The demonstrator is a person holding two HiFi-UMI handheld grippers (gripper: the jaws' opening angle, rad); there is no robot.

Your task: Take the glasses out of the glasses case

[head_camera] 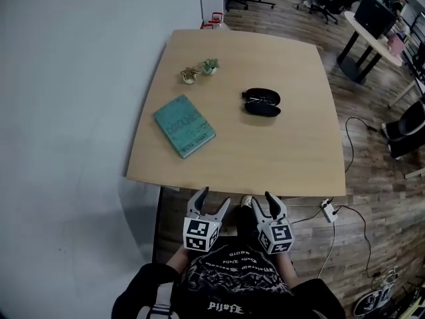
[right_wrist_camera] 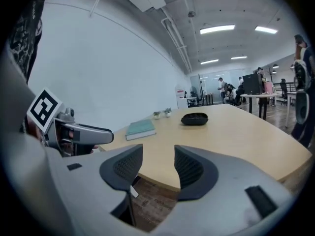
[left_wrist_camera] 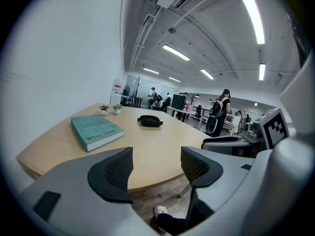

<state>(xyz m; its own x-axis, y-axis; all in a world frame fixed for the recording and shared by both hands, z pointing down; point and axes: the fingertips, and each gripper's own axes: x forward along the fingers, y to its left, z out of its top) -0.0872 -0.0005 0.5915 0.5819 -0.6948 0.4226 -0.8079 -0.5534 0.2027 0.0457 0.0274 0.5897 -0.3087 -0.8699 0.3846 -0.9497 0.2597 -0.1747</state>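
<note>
The glasses case [head_camera: 261,103] lay, seemingly open, mid-worktop [head_camera: 279,165], well apart from the left hand-held gripper [head_camera: 214,200] and right hand-held gripper [head_camera: 261,202], both with jaws apart and empty. The glasses [head_camera: 261,99] looked light, thin and fragile, probably best pinched at the frame's bridge, not a lens.

teal book [head_camera: 184,125] flat on wooden table [head_camera: 299,165] | two small potted plants [head_camera: 210,66] beyond book | power strip [head_camera: 327,210] on floor

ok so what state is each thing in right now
glasses case: open, flat on the table
glasses: seem to lie in the case
book: closed, lying flat
two small plants: upright
left gripper: open, empty
right gripper: open, empty
</note>
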